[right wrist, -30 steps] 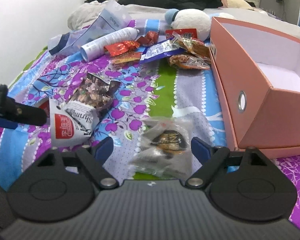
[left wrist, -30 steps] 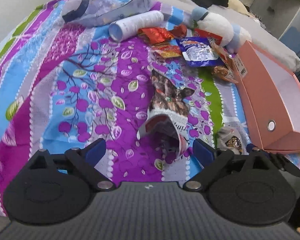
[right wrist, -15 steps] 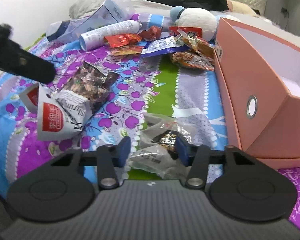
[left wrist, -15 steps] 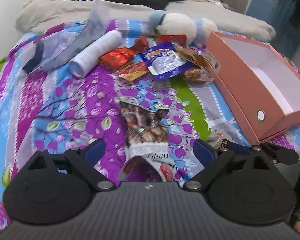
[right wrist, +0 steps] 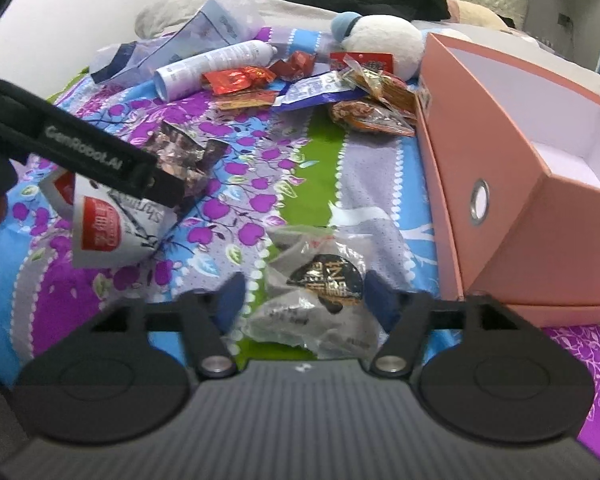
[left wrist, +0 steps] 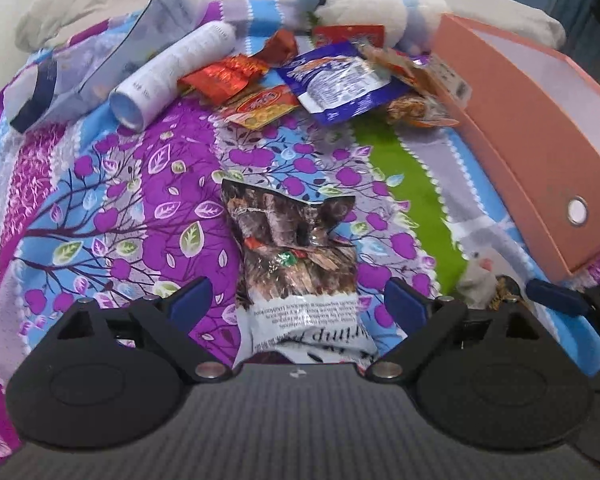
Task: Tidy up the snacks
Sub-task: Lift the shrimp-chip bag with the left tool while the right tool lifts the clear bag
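Note:
My left gripper (left wrist: 298, 302) is open, its blue pads on either side of a crumpled shrimp snack bag (left wrist: 296, 264) on the bedspread, with a gap on both sides. That bag (right wrist: 112, 232) also shows in the right wrist view, under the left gripper's black finger (right wrist: 100, 160). My right gripper (right wrist: 306, 296) straddles a clear bag with a round black label (right wrist: 324, 284). Its jaws are opening and the bag lies loose between them. A pink open box (right wrist: 500, 184) with a white inside stands at the right, also seen in the left wrist view (left wrist: 520, 140).
Further back lie a white tube (left wrist: 172, 72), a red wrapper (left wrist: 228, 76), a purple and white packet (left wrist: 336, 80), orange packets (right wrist: 372, 116) and a plush toy (right wrist: 384, 44) against the box's far corner. Dark clothes and grey bedding lie beyond.
The left gripper came down and closer over the shrimp bag, still wide. The right jaws narrowed around the clear bag, then widened again.

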Available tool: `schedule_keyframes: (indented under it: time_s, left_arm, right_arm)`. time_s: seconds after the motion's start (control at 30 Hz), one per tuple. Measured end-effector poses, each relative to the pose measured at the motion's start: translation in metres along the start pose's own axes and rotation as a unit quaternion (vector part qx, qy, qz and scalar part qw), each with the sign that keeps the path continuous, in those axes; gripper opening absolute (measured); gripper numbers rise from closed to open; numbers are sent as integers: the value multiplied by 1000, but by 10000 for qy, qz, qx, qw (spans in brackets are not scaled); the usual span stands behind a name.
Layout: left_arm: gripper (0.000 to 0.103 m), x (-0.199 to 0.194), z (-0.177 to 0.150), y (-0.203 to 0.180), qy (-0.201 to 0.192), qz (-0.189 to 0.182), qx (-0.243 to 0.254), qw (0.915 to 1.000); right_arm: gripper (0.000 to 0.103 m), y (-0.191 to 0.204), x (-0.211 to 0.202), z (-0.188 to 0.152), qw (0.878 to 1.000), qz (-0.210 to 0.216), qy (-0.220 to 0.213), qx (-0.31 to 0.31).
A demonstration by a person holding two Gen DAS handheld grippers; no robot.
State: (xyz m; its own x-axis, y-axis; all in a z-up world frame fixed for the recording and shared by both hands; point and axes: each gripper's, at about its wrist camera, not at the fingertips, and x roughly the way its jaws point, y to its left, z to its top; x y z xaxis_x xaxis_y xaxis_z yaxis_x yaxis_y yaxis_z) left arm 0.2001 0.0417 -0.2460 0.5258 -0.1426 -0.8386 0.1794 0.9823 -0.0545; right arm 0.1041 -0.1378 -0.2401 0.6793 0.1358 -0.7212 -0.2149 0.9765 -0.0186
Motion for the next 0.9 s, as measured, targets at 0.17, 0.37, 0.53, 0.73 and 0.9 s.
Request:
schedule_keyframes:
  time_s: [0.17,0.37,0.53,0.73,0.9]
  left_arm:
    - [82,15,1,-2,93,2,-200,9998]
    - [59,15,-2,-6,26,74,-274,9996]
    - [52,0,-2,-3,-57,-68,-496,9987]
    - [51,-29,-2,-5,-214,-203,-679,9973]
    - [51,-57,0,-11,-354,-299,-752,9961]
  right_arm:
    - [72,-3,7,-3,9998,-177,118,-16]
    - [73,-12,16,-4,9990,-4,299,319]
    - [67,-12,15,-2,9988,64,349,340]
    - [63,-12,4,4,9989,12,301,355]
    - [62,-17,-14,13,9989,-19,126,458]
